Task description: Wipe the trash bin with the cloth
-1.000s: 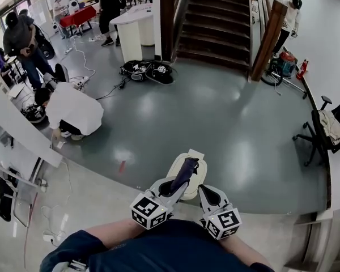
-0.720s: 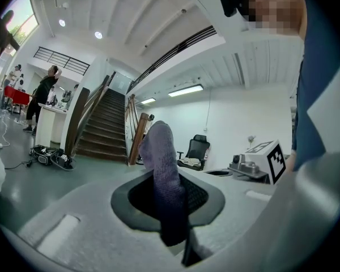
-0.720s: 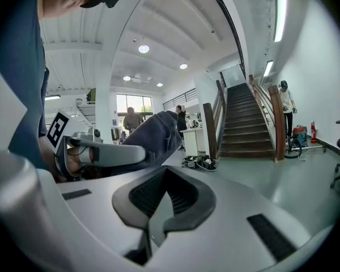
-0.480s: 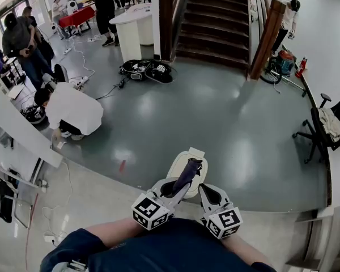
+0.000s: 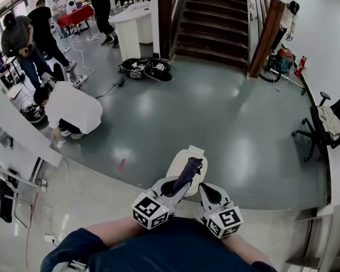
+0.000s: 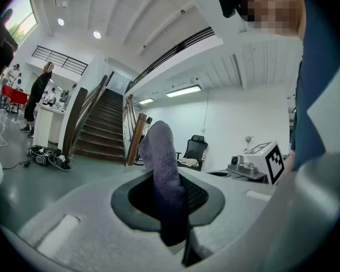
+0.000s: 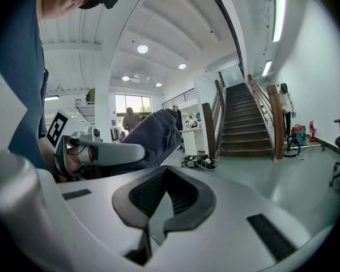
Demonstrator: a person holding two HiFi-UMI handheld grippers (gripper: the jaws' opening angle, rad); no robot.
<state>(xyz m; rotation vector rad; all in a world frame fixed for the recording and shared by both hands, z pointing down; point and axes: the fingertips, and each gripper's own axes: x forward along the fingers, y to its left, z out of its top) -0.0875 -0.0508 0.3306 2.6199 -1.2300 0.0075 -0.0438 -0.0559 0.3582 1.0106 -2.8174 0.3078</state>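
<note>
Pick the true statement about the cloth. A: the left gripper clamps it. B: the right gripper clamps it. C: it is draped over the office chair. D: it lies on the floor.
A: the cloth stands pinched between the jaws of the left gripper, while the right gripper has nothing between its own.

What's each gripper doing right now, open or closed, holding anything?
Left gripper: closed on the dark cloth.
Right gripper: closed, nothing between its jaws.
</note>
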